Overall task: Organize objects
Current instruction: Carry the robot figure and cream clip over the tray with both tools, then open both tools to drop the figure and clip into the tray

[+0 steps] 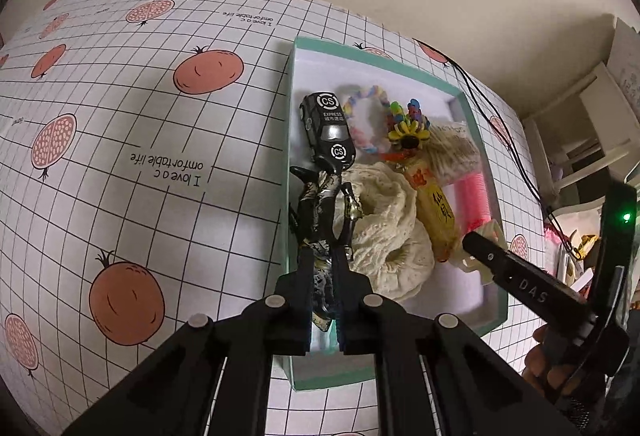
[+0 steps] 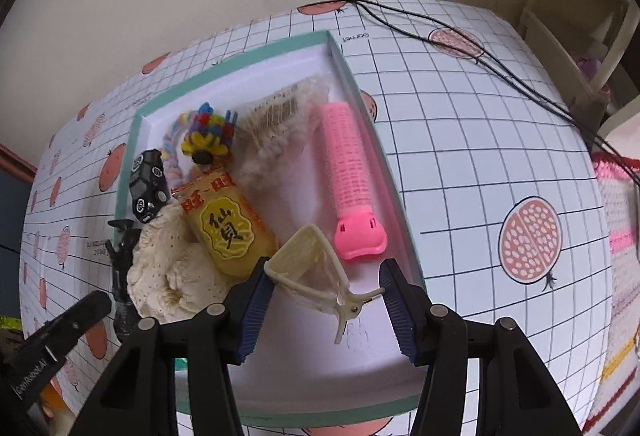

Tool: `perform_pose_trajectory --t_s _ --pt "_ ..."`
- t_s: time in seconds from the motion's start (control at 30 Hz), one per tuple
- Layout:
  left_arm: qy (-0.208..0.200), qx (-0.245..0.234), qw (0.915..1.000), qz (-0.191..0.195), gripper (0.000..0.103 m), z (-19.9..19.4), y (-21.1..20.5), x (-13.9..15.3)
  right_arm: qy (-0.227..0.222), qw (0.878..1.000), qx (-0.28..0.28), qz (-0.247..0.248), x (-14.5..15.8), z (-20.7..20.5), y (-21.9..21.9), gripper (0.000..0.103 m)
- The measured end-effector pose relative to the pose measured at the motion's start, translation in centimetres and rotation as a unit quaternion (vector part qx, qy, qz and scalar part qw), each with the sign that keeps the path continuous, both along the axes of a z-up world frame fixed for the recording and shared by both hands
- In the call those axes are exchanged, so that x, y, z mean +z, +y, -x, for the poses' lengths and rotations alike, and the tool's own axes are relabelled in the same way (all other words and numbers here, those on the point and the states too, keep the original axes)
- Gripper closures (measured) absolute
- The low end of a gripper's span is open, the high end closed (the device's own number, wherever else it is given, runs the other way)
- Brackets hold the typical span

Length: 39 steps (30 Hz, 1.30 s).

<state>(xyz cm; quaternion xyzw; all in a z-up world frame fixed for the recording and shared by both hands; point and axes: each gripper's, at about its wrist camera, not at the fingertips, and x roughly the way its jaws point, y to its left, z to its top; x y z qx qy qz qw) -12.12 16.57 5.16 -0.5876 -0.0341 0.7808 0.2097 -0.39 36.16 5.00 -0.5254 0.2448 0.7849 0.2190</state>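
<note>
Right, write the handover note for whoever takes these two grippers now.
Left gripper: shut on the dark patterned hair clip, held at the left wall of the teal box.
Right gripper: open, its fingers on either side of the cream hair clip at the near end of the box.
Already in the box: black toy car, pastel bracelet, yellow flower hair tie, cream scrunchie, yellow snack packet, pink hair roller, bagged fluffy item.
Left: release the dark clip in the box. Nothing else loose shows on the tablecloth.
</note>
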Motion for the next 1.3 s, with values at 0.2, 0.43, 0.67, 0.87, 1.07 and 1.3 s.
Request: perform_pose_trajectory --t_s 0.2,0.43,0.67,0.87,1.07,1.3 --pt "0.001 0.007 1.0000 -0.004 0.094 0.2 -0.3 0.1 -0.006 1.000 0.004 0.001 -0.2 0.1 -0.2 0.046" --pt "0.012 0.021 0.9997 -0.001 0.094 0.5 -0.8 0.6 -0.017 1.000 0.006 0.000 -0.2 0.3 -0.5 0.045" --pt "0.031 0.033 0.9990 0.004 0.094 0.6 -1.1 1.1 -0.004 1.000 0.021 -0.012 1.0 0.7 -1.1 0.041" --pt "0.061 0.045 0.9970 0.014 0.094 0.7 -1.6 1.8 0.015 0.999 0.033 -0.034 2.5 1.2 -2.0 0.041" --pt "0.083 0.052 0.9948 0.029 0.094 1.0 -2.1 2.1 0.030 0.996 0.058 -0.056 3.1 2.1 -3.9 0.041" --pt "0.090 0.077 0.9919 0.045 0.075 1.5 -3.1 1.6 0.037 0.994 0.081 -0.068 2.8 3.0 -5.5 0.029"
